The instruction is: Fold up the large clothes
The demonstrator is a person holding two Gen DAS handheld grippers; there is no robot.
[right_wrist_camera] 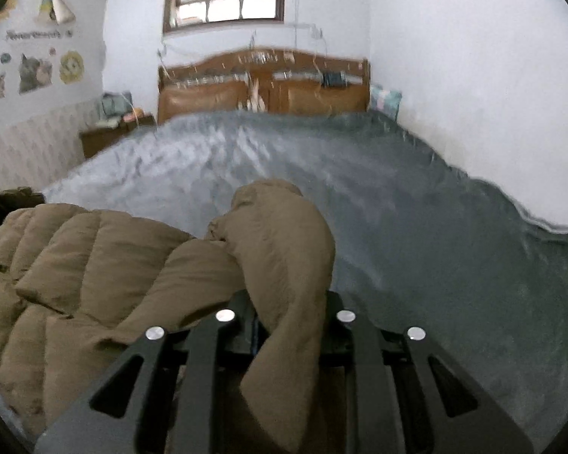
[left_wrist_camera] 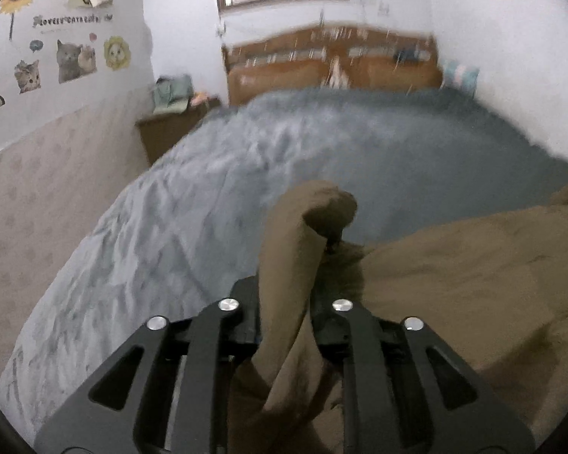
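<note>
The brown padded coat point(right_wrist_camera: 94, 265) stretched sideways between both tongs above the near end of the bed point(right_wrist_camera: 397, 189), the left tongs point(left_wrist_camera: 285, 302) and right tongs point(right_wrist_camera: 287, 302) each clamped on one end.

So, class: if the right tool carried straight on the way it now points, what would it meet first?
The right tool is shut on a fold of the brown padded jacket, which bulges directly ahead. Past that, it would probably reach the grey bedspread; depth there is unclear.
</note>
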